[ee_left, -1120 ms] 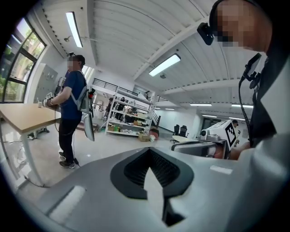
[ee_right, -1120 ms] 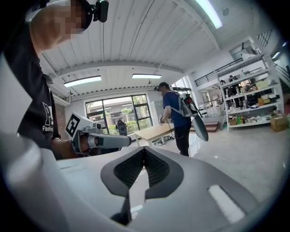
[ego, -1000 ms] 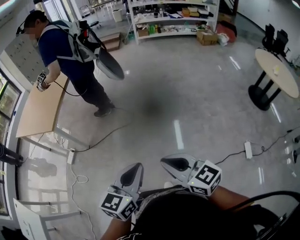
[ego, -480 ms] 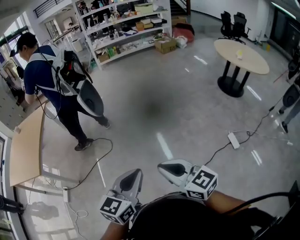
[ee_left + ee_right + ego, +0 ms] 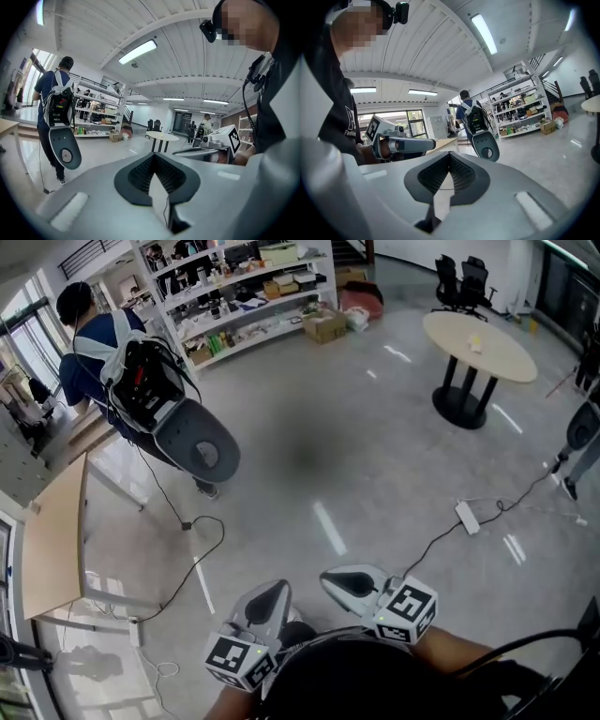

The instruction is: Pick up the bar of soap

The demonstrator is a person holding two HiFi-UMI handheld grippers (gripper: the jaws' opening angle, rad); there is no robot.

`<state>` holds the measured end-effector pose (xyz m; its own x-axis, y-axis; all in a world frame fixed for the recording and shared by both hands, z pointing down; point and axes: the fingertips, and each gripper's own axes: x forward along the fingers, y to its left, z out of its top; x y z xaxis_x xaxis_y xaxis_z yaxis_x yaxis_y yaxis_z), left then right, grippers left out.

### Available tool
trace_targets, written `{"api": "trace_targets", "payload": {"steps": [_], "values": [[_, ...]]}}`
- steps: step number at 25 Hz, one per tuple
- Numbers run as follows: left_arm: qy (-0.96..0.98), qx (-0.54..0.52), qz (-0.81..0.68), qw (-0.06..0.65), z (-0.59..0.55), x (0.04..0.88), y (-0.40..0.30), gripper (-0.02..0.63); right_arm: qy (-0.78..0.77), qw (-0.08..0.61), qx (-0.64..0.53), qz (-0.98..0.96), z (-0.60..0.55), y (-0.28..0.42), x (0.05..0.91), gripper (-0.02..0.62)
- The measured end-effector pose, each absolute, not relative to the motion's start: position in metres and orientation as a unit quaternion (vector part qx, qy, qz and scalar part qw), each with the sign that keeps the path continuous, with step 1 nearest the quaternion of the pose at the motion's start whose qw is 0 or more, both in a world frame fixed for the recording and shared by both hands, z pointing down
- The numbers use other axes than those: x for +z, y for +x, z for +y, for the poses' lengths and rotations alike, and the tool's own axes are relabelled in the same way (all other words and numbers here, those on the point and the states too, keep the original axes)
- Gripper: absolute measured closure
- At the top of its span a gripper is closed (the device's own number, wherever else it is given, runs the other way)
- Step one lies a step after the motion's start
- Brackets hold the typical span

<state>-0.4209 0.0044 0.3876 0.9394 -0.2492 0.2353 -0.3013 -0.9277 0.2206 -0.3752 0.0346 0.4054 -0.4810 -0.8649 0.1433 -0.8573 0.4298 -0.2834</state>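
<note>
Plainly no soap in sight, both tools closed

The left tool (image 5: 265, 601) and the right tool (image 5: 349, 581) sit low at the bottom edge of the head view, each with its jaws together and nothing between them. The soap shows in no view. A small yellow thing (image 5: 475, 343) on the round table (image 5: 502, 360) is too small to name.

The likeliest trouble is underfoot. A power strip (image 5: 466, 517) and its cord (image 5: 433, 542) lie on the floor between the person and that table, and a foot could catch them. Another person (image 5: 112, 371) with hanging gear stands near the shelves (image 5: 239, 296), so a careless swing could bump them.

Compared with a second ago, the view has swung round. The round table has come in from the right edge, the power strip lies nearer, and the other person now shows their back. Both tools remain closed.
</note>
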Motion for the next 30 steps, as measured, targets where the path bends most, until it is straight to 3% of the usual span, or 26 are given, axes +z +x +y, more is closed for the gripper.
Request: {"api": "trace_targets", "payload": {"steps": [9, 20, 30], "values": [[0.980, 0.115, -0.083, 0.140, -0.043, 0.412, -0.375, 0.599, -0.577, 0.014, -0.170, 0.799, 0.004, -0.323, 0.424, 0.588], [0.986, 0.101, 0.071, 0.115, -0.100, 0.400, -0.184, 0.598, -0.712, 0.021, -0.166, 0.682, -0.019, -0.151, 0.421, 0.588], [0.977, 0.099, 0.139, 0.128, -0.167, 0.404, -0.068, 0.600, -0.756, -0.018, -0.160, 0.635, -0.081, -0.044, 0.416, 0.588]]}}
